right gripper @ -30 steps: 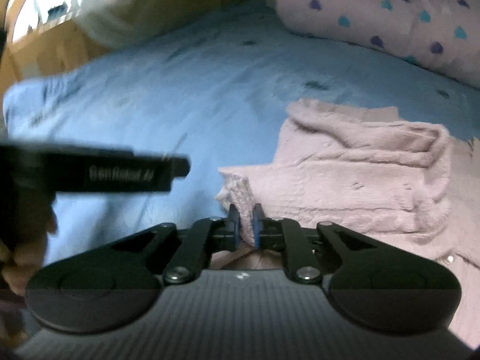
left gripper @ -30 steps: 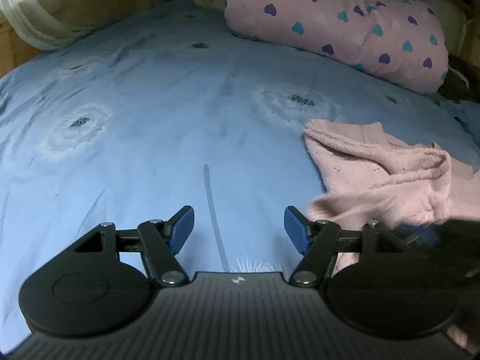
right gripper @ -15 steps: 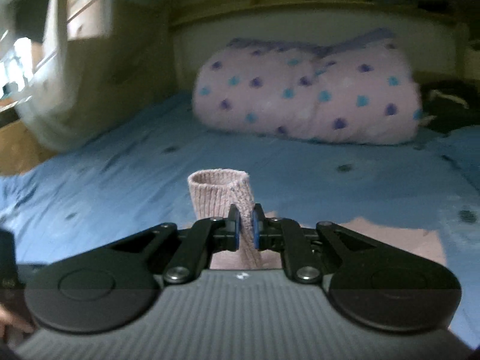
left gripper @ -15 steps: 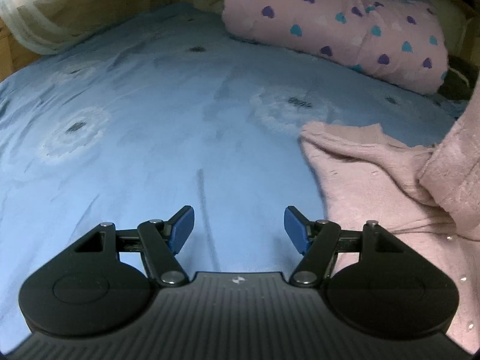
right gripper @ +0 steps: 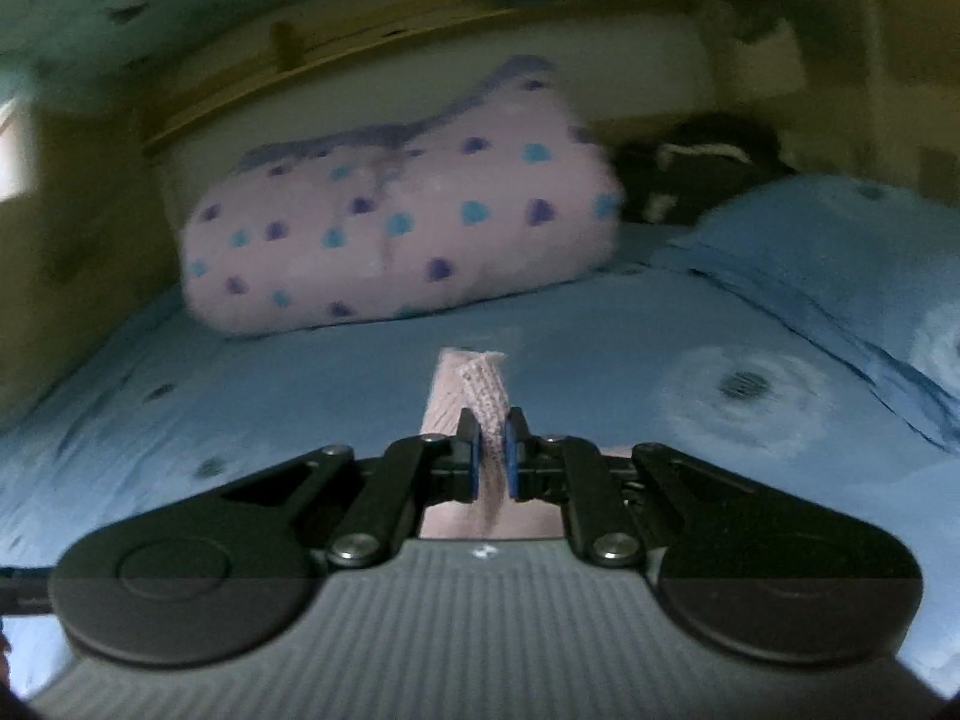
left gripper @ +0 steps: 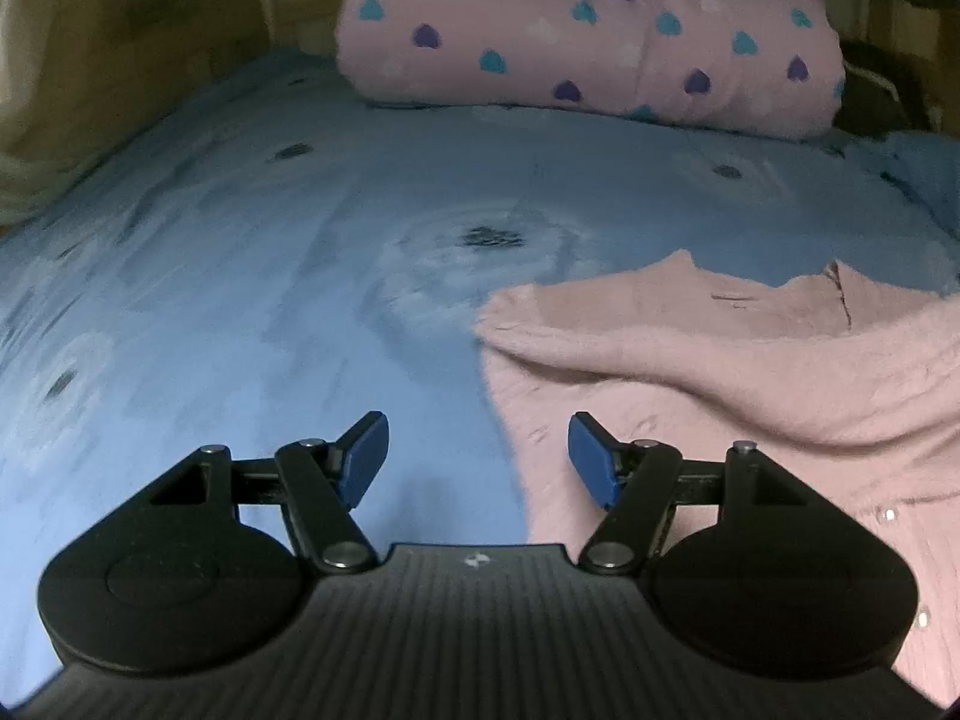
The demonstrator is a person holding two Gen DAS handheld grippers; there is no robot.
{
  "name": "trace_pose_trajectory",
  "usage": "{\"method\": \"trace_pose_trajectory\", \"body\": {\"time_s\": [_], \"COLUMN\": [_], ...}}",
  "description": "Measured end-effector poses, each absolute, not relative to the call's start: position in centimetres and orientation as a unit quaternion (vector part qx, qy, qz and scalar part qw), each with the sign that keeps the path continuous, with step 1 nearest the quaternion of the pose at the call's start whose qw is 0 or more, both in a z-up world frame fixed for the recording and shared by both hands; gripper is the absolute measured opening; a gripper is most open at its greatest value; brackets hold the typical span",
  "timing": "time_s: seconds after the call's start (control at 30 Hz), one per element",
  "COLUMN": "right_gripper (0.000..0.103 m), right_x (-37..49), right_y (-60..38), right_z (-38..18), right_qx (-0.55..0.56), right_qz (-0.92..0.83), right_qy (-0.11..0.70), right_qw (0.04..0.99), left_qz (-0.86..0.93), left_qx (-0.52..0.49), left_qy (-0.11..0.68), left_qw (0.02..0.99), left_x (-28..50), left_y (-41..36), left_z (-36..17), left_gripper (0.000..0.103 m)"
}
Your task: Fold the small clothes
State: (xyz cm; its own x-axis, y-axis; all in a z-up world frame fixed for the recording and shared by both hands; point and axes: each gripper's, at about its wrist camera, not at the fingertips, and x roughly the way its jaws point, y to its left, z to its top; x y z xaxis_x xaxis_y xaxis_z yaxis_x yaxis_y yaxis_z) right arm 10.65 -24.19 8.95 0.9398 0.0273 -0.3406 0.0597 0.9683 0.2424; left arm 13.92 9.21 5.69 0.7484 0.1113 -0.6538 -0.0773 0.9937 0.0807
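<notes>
From the left wrist, the left gripper hung over the bed with its fingers apart and empty, beside the pink knit garment's edge. The garment lay rumpled there; a stray closing could bunch two layers.

From the right wrist, the right gripper had its fingers clamped on a narrow ribbed cuff, lifted clear of the bed. So thin a pinch might slip if pulled quickly, dropping the sleeve askew.

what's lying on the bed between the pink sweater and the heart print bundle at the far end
Nothing: in the left wrist view, only bare blue bedsheet separates the pink sweater from the heart-print bundle.
</notes>
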Motion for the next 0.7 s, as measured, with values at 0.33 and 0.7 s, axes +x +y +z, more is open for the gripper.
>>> {"method": "trace_pose_trajectory", "body": {"time_s": [0.33,0.7], "right_gripper": [0.012,0.022], "right_x": [13.3,13.4], "right_y": [-29.6,-31.8], "right_z": [2.6,1.1], "right_qx": [0.182,0.220], "right_qz": [-0.027,-0.112], "right_qy": [0.224,0.330], "right_qw": [0.957,0.911], "left_qz": [0.080,0.091], "left_qx": [0.077,0.078], "left_qy": [0.364,0.358], "left_qw": [0.925,0.926], "left_x": [21.4,19.8], "left_y": [6.5,6.3], "left_z": [2.2,3.1], "left_gripper": [0.072,0.072]}}
